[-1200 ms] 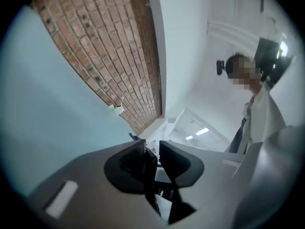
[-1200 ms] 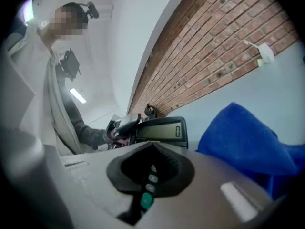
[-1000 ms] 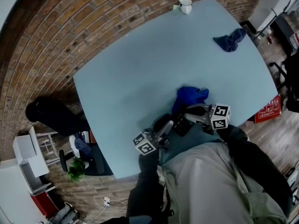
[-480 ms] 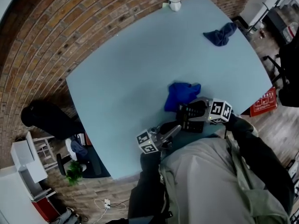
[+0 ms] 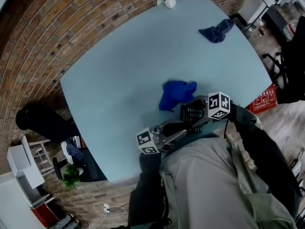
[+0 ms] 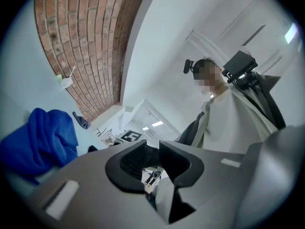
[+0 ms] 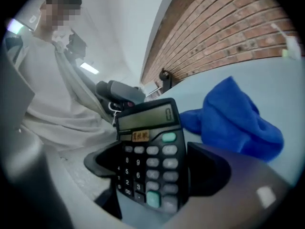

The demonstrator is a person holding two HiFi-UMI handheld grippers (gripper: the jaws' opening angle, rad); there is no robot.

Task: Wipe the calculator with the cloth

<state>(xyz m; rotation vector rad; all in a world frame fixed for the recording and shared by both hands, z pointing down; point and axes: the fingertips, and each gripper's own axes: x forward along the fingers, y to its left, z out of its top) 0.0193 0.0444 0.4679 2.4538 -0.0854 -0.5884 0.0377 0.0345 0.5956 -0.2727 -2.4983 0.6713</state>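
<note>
A black calculator (image 5: 192, 112) lies at the near edge of the pale blue table (image 5: 133, 56), keys up. My right gripper (image 5: 188, 111) has its jaws spread wide on either side of the calculator (image 7: 147, 147). They have just been opening, and the pads do not visibly press on it. The bright blue cloth (image 5: 175, 93) lies crumpled just beyond it, free of both grippers. My left gripper (image 5: 180, 130) hovers beside the calculator at the person's chest. Its jaws (image 6: 152, 151) have just been opening and stand a slim gap apart, with nothing between them.
A second, darker blue cloth (image 5: 215, 31) lies at the table's far right. A white mug (image 5: 169, 0) with a spoon stands at the far edge. A brick wall runs behind the table, and a red box (image 5: 261, 101) sits on the floor to the right.
The calculator has passed from the left gripper's side to between the right gripper's jaws, which have spread wide. The left gripper has drawn back from it, and the cloth lies free.
</note>
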